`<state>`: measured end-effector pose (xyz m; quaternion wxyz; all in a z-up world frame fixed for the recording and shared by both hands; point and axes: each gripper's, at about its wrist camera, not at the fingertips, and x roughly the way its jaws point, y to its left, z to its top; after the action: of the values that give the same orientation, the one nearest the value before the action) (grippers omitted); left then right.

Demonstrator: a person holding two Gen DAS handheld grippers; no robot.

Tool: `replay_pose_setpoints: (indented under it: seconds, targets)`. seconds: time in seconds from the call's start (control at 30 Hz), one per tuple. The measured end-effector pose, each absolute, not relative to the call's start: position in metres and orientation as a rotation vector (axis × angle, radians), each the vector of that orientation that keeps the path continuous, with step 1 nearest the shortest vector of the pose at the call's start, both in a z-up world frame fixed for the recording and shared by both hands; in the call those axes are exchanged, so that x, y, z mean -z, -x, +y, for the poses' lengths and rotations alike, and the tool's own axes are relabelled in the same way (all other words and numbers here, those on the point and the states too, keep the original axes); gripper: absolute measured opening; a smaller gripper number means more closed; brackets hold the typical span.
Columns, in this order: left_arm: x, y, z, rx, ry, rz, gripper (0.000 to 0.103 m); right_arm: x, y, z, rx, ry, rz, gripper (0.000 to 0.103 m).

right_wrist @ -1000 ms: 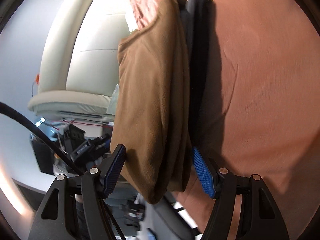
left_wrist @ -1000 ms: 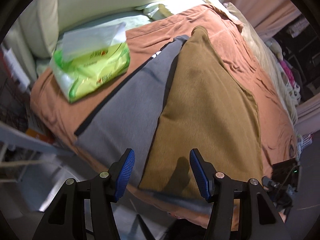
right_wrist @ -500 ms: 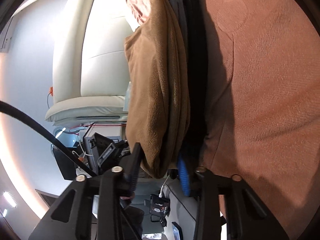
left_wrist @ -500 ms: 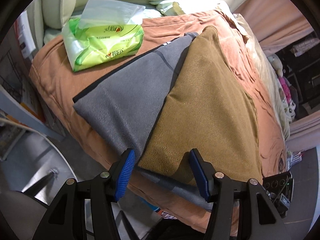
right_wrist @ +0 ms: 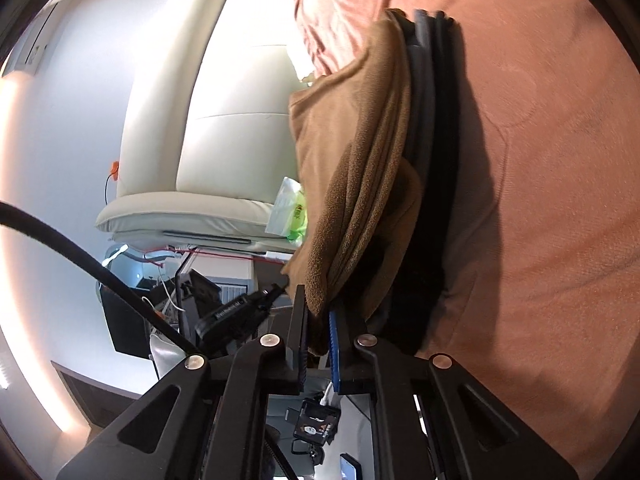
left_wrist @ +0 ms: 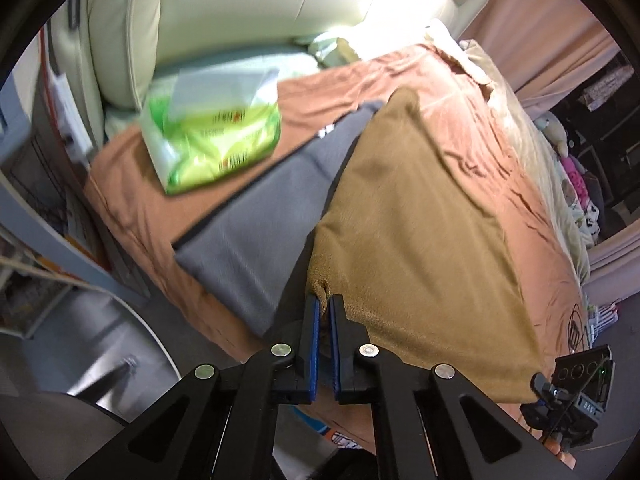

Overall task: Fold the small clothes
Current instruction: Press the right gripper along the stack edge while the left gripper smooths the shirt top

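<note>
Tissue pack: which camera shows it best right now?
Left wrist view: the green tissue pack lies on the orange bedspread, whole though motion-blurred. Right wrist view shows only a small piece, partly behind the brown garment.

Bed [left_wrist: 472,128] under a rust-orange cover, with clothes and a tissue pack on it

The cover is creased toward the far side and smoother near the front edge. A folded grey garment [left_wrist: 256,232] lies directly on it, its dark-trimmed edge facing a green soft pack of tissues [left_wrist: 216,140] that sits apart from it near the cream padded headboard [left_wrist: 248,4]. A brown garment [left_wrist: 420,232] overlaps the grey one, its far part spread on the cover.
</note>
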<state>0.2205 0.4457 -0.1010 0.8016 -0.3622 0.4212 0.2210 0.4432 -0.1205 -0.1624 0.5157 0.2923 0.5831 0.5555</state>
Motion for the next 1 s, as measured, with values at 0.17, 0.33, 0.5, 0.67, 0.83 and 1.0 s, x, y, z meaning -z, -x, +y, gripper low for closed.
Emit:
replay_pose_setpoints:
  seconds: [0.17,0.33,0.5,0.67,0.83,1.0]
  targets:
    - [0.074,-0.222,0.459,-0.493,0.735,0.876,0.004,0.143,-0.432,-0.106,-1.364,-0.664,1.372,0.005]
    - [0.057,-0.227,0.469,-0.515,0.688,0.873,0.004,0.126,-0.422,-0.089,-1.368,-0.641,1.354,0.005]
    - [0.053,-0.234,0.480,-0.542,0.649,0.886,0.004,0.121,-0.411,-0.076,-1.377,-0.623,1.346,0.005]
    - [0.064,-0.233,0.493,-0.582,0.635,0.910,0.004,0.128,-0.395,-0.058,-1.375,-0.596,1.363,0.005]
    - [0.084,-0.235,0.503,-0.612,0.629,0.940,0.004,0.145,-0.381,-0.039,-1.367,-0.575,1.370,0.005]
    - [0.107,-0.231,0.509,-0.620,0.658,0.967,0.004,0.145,-0.371,-0.032,-1.359,-0.498,1.352,0.005]
